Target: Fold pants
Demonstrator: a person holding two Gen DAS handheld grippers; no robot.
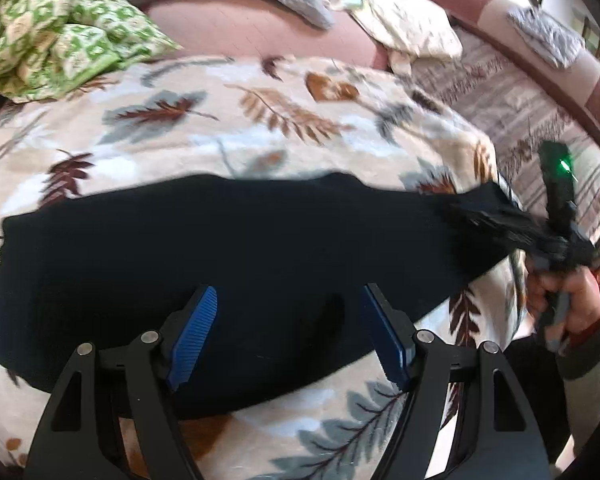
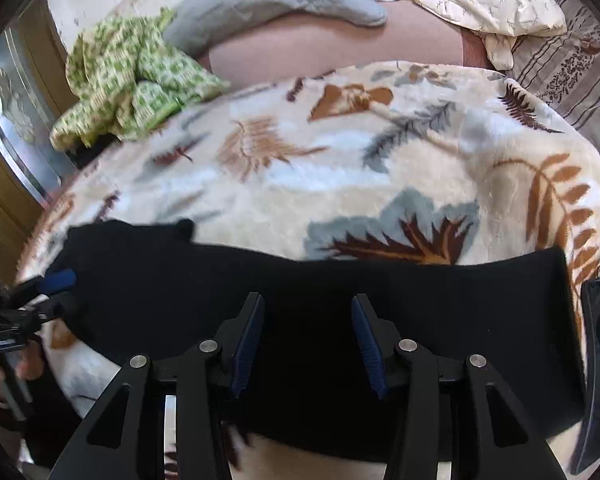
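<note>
Black pants (image 1: pixel 228 248) flat on blanket (image 1: pixel 260 120) — under both spread grippers

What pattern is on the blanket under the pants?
Cream blanket with brown, tan and grey-blue leaf prints; clearest in the right wrist view.

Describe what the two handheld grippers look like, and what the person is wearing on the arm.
Both the left gripper and right gripper are black linkage frames with silver pivot pins and two fingers faced with ribbed blue pads. A green light glows on the right gripper's body. The sleeve is grey with a reddish and dark green cuff.
</note>
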